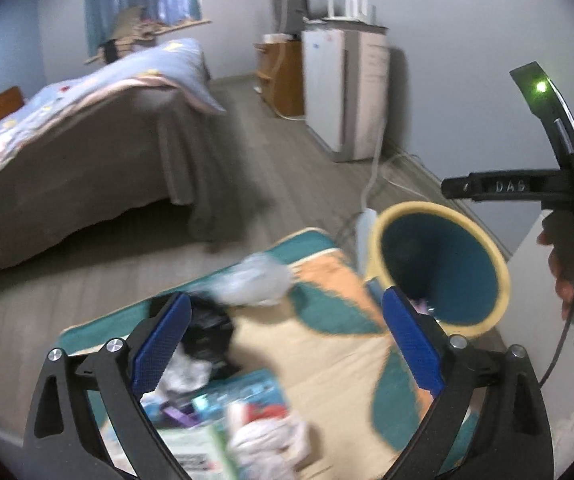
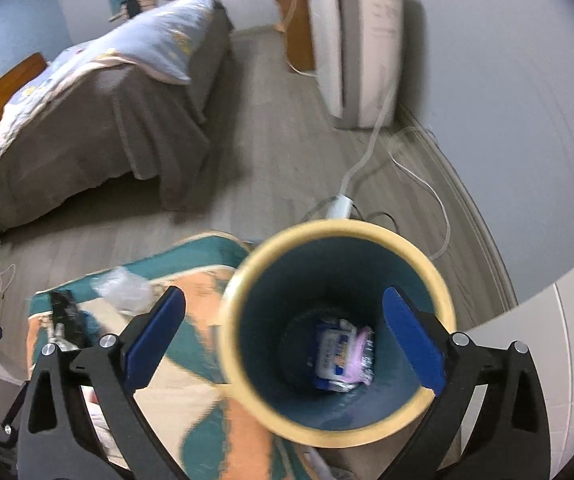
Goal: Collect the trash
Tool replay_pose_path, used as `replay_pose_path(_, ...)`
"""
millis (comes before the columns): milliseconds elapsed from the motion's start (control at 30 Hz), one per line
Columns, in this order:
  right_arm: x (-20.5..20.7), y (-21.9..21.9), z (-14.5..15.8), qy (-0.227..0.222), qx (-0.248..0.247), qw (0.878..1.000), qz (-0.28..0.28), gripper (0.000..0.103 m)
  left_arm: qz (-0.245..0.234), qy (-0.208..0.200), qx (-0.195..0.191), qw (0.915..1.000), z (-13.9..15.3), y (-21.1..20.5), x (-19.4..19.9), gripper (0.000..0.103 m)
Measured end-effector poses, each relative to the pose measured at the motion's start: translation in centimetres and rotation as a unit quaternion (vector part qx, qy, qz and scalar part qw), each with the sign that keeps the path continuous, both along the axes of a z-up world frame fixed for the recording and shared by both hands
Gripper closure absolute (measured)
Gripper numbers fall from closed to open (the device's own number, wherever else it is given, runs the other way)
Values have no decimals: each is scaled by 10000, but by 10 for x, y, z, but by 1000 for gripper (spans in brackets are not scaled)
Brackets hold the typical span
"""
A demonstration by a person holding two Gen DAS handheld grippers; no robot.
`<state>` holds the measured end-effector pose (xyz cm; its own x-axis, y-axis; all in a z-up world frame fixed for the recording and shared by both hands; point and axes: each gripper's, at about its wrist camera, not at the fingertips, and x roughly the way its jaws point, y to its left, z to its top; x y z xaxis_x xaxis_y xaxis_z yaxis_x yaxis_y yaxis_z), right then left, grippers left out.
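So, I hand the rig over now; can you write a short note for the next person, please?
Left gripper: open, nothing between its blue pads, above the litter.
Right gripper: open, empty, over the mouth of the round teal bin with the cream rim.
Done: a white-and-pink wrapper packet lies at the bin's bottom.
Left on the teal, orange and beige rug: a crumpled clear plastic bag, a black plastic bag, white crumpled tissue and printed paper packaging.
The bin stands at the rug's edge.
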<state>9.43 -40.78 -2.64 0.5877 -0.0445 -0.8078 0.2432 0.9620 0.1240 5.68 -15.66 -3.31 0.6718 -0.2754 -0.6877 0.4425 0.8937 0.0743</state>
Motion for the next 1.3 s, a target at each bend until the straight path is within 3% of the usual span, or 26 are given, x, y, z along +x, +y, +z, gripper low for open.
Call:
replay_pose_path(333,11,100,26,-252,-33,9965,795,6,1176,-80,-220,9928,18,118,-16,7)
replay_pose_path(733,24,192,4,64,-83,9909,1343,6,2074,445,-45,9772,-35,222,-26,7)
replay_pose_path(1000,38,247,-20,402,-240,9855,1632,6,2103,908,377,9727,-79,237,-22,7)
replay_pose_path(1300,59,270,-53,732,-572,9820,1646,6,2090,1276,342,9690,-116,243,-15,7)
